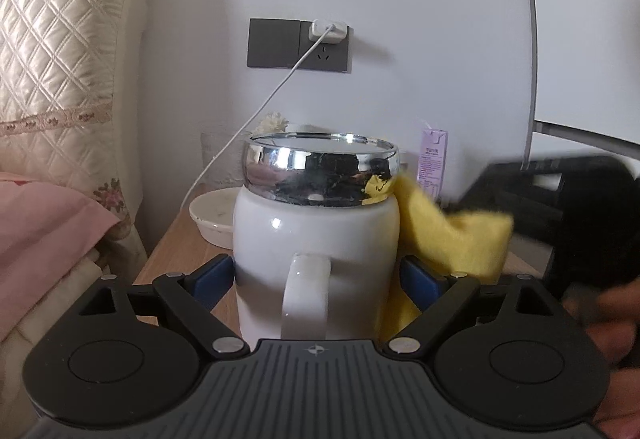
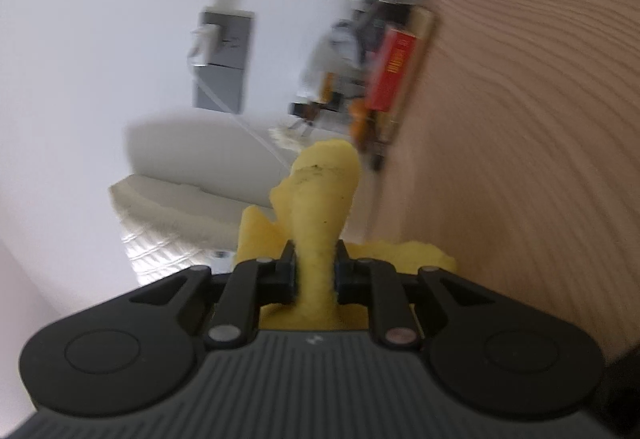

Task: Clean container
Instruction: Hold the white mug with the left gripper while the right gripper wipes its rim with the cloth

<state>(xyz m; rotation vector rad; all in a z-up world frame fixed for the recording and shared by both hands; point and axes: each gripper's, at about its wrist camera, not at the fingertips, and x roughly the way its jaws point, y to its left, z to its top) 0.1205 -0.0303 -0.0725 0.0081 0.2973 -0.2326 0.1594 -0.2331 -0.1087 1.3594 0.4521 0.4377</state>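
The left gripper (image 1: 316, 279) clamps the white mug (image 1: 316, 239) steady on the wooden table (image 1: 180, 239), so the right gripper (image 2: 316, 271), pinching a yellow cloth (image 2: 320, 199), can wipe its right side.

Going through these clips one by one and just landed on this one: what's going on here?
A person is cleaning a white mug with a chrome lid on a wooden bedside table. The left tool clamps the mug body from both sides, handle facing the camera. The right tool pinches a yellow cloth, which in the left view lies against the mug's right side just below the lid. The right view is blurred.
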